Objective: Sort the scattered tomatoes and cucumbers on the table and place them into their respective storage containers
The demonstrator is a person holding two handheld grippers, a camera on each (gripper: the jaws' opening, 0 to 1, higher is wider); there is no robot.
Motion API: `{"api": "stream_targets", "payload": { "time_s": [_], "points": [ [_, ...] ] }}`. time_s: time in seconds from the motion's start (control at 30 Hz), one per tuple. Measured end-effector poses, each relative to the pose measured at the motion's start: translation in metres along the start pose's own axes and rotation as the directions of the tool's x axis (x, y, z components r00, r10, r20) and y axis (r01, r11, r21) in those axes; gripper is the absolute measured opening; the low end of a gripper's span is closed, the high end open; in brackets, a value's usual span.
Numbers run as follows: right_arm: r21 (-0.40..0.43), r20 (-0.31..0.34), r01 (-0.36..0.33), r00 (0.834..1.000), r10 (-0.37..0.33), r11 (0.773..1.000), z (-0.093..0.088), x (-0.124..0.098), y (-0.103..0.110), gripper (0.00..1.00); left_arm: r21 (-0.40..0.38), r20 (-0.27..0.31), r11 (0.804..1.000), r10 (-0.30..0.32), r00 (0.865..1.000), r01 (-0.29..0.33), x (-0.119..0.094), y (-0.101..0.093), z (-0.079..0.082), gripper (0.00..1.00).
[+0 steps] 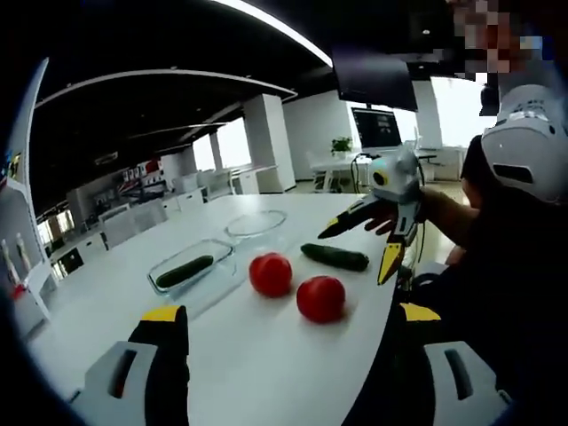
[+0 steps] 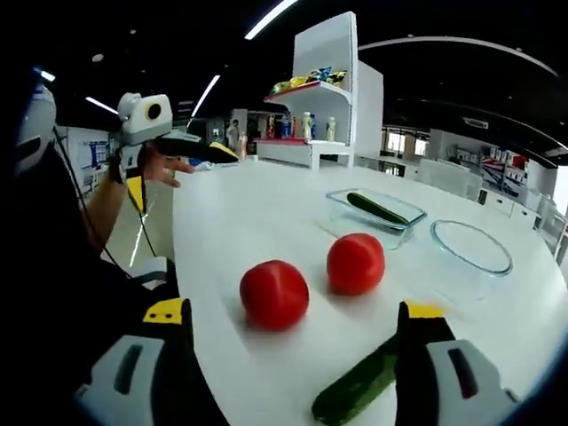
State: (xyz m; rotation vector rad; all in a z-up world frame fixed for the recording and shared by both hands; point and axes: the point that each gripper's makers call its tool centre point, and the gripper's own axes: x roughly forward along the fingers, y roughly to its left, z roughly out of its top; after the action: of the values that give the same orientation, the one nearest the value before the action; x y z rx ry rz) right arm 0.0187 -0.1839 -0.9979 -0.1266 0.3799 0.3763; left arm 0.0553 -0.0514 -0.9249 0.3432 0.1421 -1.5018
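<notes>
Both claws released, nothing held. Left claw (image 1: 284,342): jaws spread wide over the white counter (image 1: 266,373), nothing between them; in the right gripper view it hangs in the air off the counter's far-left edge (image 2: 173,169), jaws parted, held by a hand (image 2: 160,164). Right claw (image 2: 297,351): jaws wide apart, low over the counter, with the loose cucumber (image 2: 355,383) lying on the surface just inside the right jaw, not pinched; can't tell if it touches the jaw. In the left gripper view the right claw (image 1: 359,244) hovers above the far end of that cucumber (image 1: 335,256), yellow tips apart. Two tomatoes (image 1: 271,274) (image 1: 320,298) sit on the bare counter close together, not touching, between the loose cucumber and the containers; in the right gripper view they are (image 2: 274,294) and (image 2: 356,264), just ahead of the jaws. Rectangular clear container (image 1: 191,266) holds a second cucumber (image 1: 185,271) lying flat inside; the container shows again in the right gripper view at (image 2: 395,229) with the cucumber (image 2: 377,209) in it. Round glass bowl (image 1: 256,222) sits beside the rectangular one, nothing in it (image 2: 472,247). White shelf unit (image 2: 333,89) with bottles stands behind the counter.
</notes>
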Motion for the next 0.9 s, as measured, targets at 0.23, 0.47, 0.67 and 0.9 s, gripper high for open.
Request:
{"api": "stream_targets", "payload": {
  "time_s": [0.23, 0.47, 0.67, 0.9],
  "points": [
    [-0.061, -0.040, -0.017, 0.999, 0.014, 0.998, -0.010, 0.028, 0.015, 0.95, -0.009, -0.026, 1.000, 0.013, 1.000, -0.013, 0.001, 0.004, -0.009, 0.95],
    [0.037, -0.015, -0.006, 1.000, 0.007, 0.999, -0.006, 0.043, 0.019, 0.82, -0.019, -0.018, 1.000, 0.009, 1.000, -0.010, 0.000, 0.004, -0.009, 0.95],
    [0.065, -0.029, 0.001, 1.000, 0.000, 0.998, -0.011, 0.054, 0.025, 0.79, -0.031, -0.007, 1.000, 0.008, 1.000, -0.008, -0.001, 0.004, -0.008, 0.95],
    [0.082, -0.007, 0.035, 0.999, -0.034, 0.996, -0.010, 0.058, 0.019, 0.67, -0.032, -0.010, 0.999, -0.004, 1.000, 0.003, -0.002, 0.001, -0.011, 0.95]
  ]
}}
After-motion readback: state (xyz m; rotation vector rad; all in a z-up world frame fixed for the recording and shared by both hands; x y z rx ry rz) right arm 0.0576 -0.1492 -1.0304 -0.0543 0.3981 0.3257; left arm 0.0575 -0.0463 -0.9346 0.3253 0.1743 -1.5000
